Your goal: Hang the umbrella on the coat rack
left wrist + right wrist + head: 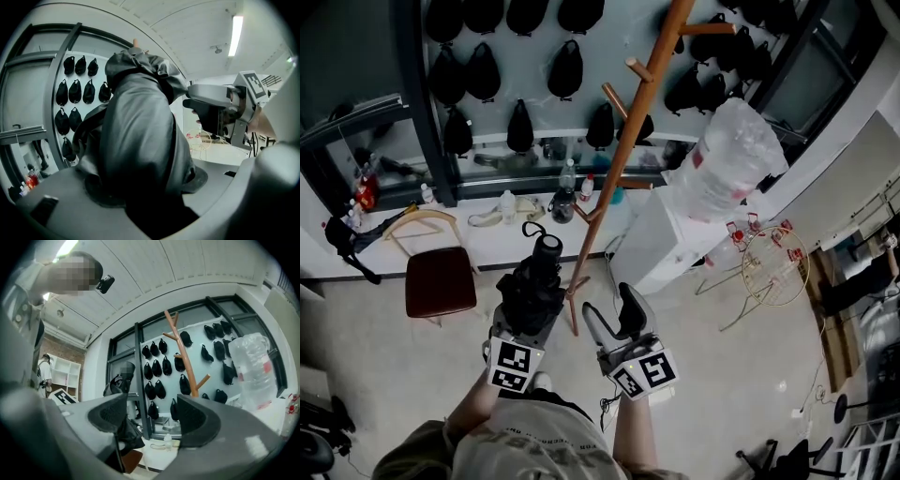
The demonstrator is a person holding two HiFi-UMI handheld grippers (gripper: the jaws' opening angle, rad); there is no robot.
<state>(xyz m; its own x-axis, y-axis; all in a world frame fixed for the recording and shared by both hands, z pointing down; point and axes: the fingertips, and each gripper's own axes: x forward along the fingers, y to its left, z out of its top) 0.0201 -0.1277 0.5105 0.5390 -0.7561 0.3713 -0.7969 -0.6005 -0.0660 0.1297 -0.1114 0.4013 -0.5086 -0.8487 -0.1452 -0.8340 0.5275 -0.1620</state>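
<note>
My left gripper (531, 292) is shut on a folded black umbrella (536, 281), whose round handle end (548, 247) and strap loop point away from me toward the wall. In the left gripper view the umbrella's fabric (140, 136) fills the middle between the jaws. The wooden coat rack (619, 155) rises just ahead, between the two grippers, with several angled pegs up its pole; its foot stands on the floor beside the umbrella. My right gripper (615, 317) stands open and empty right of the pole. Its view shows the coat rack (185, 357) beyond its open jaws.
A white water dispenser with an upturned clear bottle (727, 159) stands right of the rack. A chair with a dark red seat (441, 281) is on the left. A wire stand (773, 267) sits on the right. Black bags (565, 67) hang on the wall above a cluttered counter.
</note>
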